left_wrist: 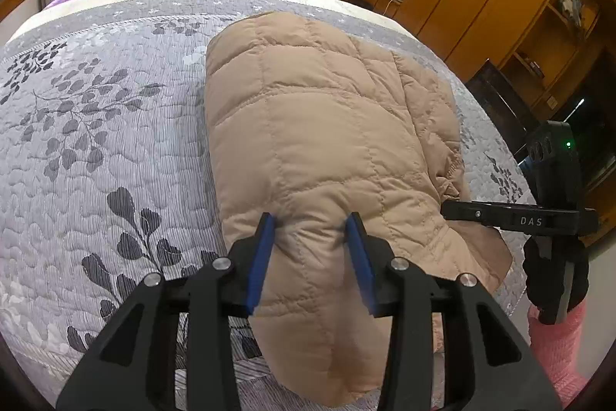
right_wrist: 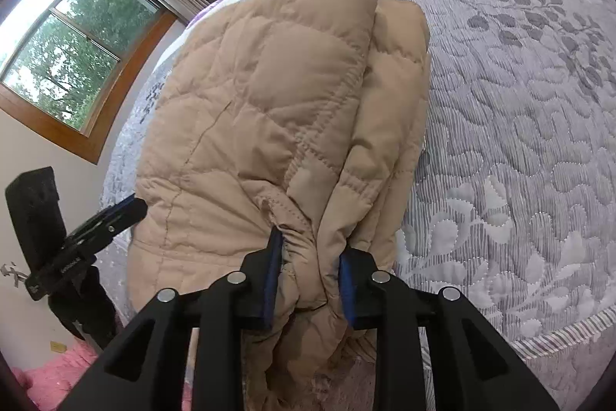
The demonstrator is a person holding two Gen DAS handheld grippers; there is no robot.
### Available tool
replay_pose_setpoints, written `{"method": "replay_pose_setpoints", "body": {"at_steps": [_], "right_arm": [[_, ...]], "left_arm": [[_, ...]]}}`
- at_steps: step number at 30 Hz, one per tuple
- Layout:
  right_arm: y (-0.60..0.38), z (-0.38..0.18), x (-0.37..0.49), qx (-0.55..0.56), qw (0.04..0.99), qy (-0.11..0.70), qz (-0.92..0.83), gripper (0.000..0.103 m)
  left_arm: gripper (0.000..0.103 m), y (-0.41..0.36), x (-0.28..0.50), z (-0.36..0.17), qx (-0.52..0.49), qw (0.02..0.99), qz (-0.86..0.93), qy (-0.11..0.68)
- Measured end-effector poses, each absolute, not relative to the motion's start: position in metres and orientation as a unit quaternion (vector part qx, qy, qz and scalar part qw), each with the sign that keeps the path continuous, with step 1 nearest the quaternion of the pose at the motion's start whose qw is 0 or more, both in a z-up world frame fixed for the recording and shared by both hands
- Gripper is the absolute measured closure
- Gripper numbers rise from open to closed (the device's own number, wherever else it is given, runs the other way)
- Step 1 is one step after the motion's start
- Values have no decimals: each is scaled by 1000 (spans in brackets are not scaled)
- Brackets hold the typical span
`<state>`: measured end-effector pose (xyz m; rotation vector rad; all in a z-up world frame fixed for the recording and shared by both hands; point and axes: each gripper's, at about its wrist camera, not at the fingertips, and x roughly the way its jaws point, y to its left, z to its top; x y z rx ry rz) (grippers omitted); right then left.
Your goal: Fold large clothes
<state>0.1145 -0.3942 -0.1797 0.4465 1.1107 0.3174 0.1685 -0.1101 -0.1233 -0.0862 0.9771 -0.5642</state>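
On the bed (left_wrist: 96,149), both claws grip the jacket (left_wrist: 319,126); only right view shows, seemingly, bunched cuff (right_wrist: 292,218).

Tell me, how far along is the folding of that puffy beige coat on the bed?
Partway. The beige quilted puffer jacket already lies narrowed lengthwise on the grey leaf-patterned bedspread, one side doubled over. In hand: the left gripper and right gripper each pinch its near end. Left: probably folding that end toward the far end.
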Motion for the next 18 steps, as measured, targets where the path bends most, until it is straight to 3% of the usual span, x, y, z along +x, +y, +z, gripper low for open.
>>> {"method": "replay_pose_setpoints", "body": {"at_steps": [8,13,18], "right_arm": [[-382,-178,111,185,824,519,131,75],[-372,-153,99,160,841,506,109,60],[-362,-117,69,104,869,477,80,60]], "left_arm": [[62,-112,166,-126,-31,850,-257,459],[62,-106,163,-117,-38,848,-259,460],[64,-91,149,-94,-46,861,-258,436]]}}
